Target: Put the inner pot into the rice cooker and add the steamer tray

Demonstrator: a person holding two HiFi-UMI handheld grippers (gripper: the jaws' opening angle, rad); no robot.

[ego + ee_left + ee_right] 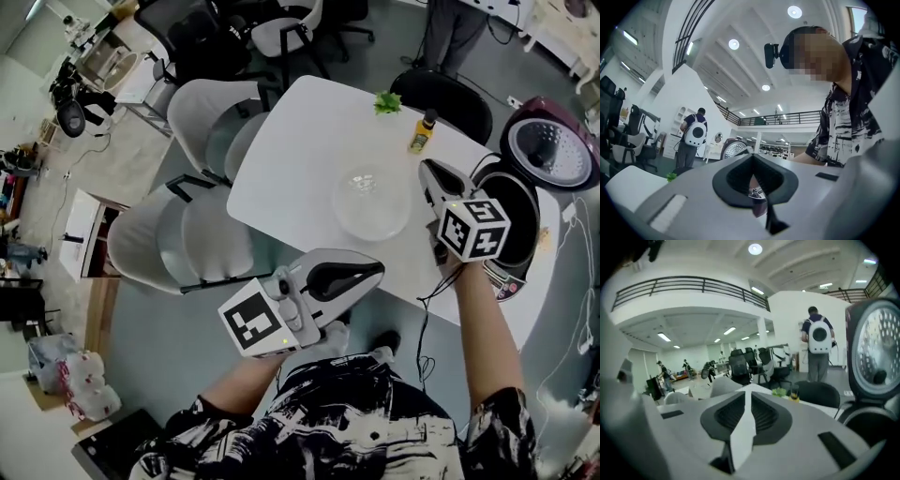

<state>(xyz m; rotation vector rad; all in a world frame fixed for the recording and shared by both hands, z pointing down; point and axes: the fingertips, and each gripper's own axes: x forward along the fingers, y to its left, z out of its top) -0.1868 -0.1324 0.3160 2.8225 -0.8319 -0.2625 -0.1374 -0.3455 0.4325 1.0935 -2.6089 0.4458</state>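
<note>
Clear steamer tray (372,202) lies on the white table (300,141), beside the open-lidded rice cooker (520,211). We hold the right gripper (429,171) between the two, jaws together, empty. Left gripper (377,270) hangs off the table's near edge, jaws likewise closed on nothing.

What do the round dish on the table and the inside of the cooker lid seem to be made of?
Round dish: clear plastic or glass, glossy; the table shows through. Lid inside: probably metal, silvery with dots.
</note>
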